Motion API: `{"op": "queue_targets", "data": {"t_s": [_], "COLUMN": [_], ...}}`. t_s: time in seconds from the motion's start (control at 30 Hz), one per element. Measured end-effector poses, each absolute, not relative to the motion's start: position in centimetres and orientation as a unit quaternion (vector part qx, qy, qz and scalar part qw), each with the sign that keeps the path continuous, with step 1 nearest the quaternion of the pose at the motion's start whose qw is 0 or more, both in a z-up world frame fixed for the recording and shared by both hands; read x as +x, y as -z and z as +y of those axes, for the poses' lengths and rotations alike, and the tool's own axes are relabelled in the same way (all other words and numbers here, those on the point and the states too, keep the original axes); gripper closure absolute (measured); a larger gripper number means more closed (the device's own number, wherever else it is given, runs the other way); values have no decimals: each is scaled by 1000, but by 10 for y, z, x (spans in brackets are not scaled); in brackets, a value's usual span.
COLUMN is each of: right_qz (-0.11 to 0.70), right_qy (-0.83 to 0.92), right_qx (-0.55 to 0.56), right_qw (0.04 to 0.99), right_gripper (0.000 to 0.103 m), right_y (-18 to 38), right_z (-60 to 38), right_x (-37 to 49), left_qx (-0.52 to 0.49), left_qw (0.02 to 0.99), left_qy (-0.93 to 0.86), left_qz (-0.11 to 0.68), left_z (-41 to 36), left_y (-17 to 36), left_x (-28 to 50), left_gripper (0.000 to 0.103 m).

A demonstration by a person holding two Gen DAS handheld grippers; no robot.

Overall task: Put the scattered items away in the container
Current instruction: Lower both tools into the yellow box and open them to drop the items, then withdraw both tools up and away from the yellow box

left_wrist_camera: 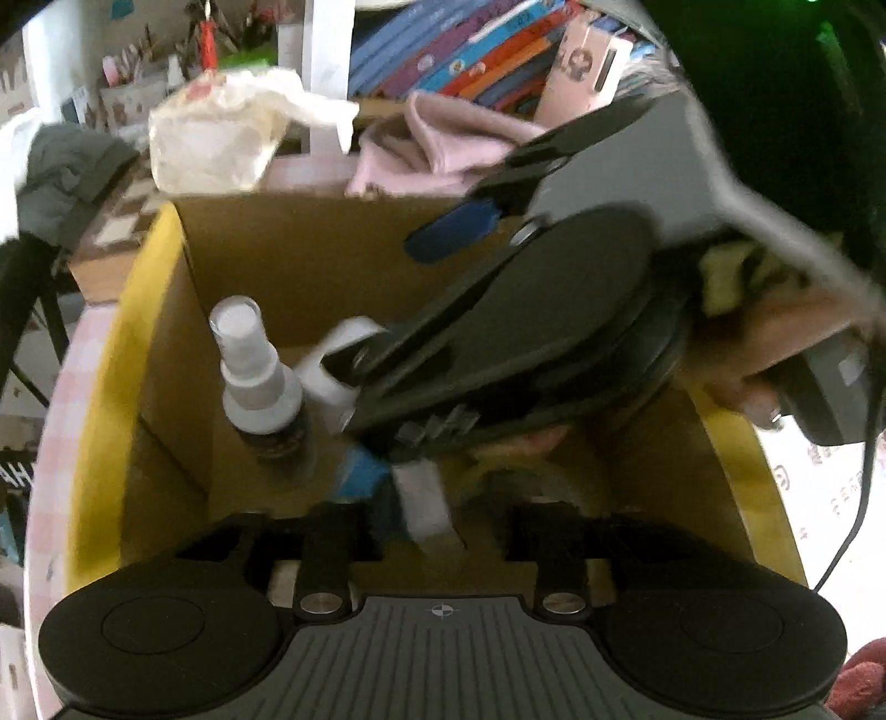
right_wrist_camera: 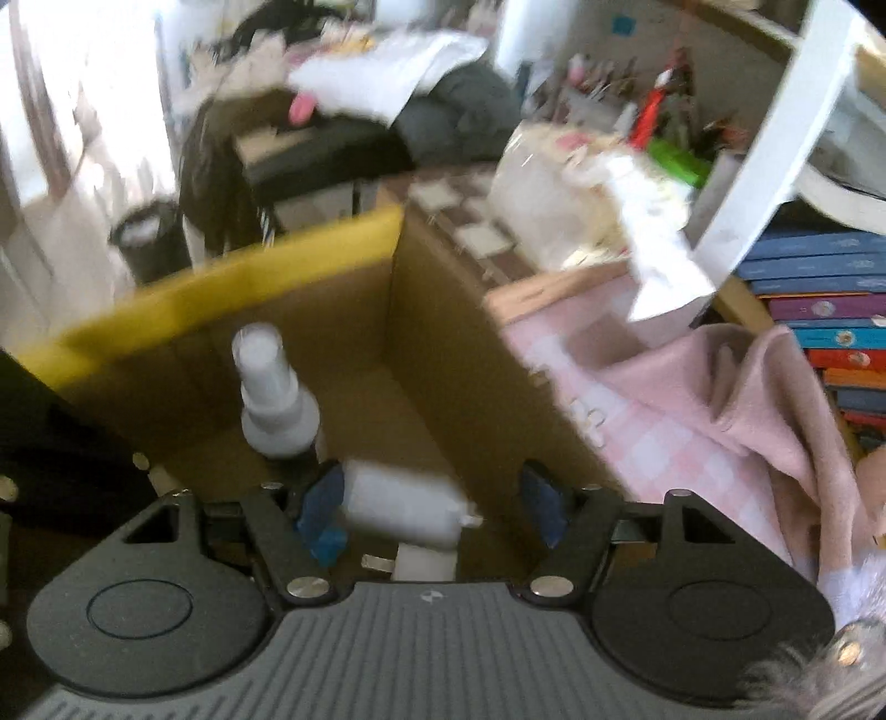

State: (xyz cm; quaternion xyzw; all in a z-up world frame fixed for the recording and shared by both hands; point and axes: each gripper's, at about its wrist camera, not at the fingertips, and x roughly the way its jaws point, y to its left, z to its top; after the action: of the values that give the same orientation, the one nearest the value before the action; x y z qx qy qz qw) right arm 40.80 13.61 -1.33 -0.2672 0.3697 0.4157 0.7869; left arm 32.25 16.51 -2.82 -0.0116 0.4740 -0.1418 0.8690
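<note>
A cardboard box with yellow flaps (left_wrist_camera: 288, 266) (right_wrist_camera: 443, 310) holds a spray bottle with a white top (left_wrist_camera: 257, 376) (right_wrist_camera: 274, 393). In the right wrist view my right gripper (right_wrist_camera: 432, 504) hangs open over the box. A white tube (right_wrist_camera: 404, 504) lies loose between its blue-padded fingers (right_wrist_camera: 318, 515), beside the bottle. In the left wrist view the right gripper (left_wrist_camera: 382, 299) reaches into the box from the right, the tube (left_wrist_camera: 338, 371) at its lower finger. My left gripper (left_wrist_camera: 437, 526) sits open over the near edge of the box; something blue and white (left_wrist_camera: 398, 487) lies below it.
A pink checked tablecloth (right_wrist_camera: 637, 421) and a pink cloth (right_wrist_camera: 775, 399) (left_wrist_camera: 443, 144) lie beside the box. A crumpled white bag (left_wrist_camera: 221, 133) (right_wrist_camera: 581, 199) stands behind it. Stacked books (right_wrist_camera: 830, 310) (left_wrist_camera: 470, 50) fill a shelf. A dark chair (right_wrist_camera: 310, 149) stands beyond.
</note>
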Motion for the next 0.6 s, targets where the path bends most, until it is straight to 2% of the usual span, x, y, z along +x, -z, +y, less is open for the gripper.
{"op": "queue_targets", "data": {"t_s": [0.2,0.37,0.6], "right_qz": [344,297,261], "right_qy": [-381,-355,-329], "right_qx": [-187,-164,-136], "right_qw": [838,871,897], "right_gripper": [35,35,35], "right_y": [-27,-58,-84], "right_z": [91,58,21], "right_x": [388,344,279], "left_qx": [-8,12,14], "left_qw": [898,919,934], "left_qy": [153,162,163], "left_qz": [413,359,318], "left_z": [160,155,155], "left_y": [-6,-34,-60], "left_x": [290,253,198], "left_gripper": [47,36,36]}}
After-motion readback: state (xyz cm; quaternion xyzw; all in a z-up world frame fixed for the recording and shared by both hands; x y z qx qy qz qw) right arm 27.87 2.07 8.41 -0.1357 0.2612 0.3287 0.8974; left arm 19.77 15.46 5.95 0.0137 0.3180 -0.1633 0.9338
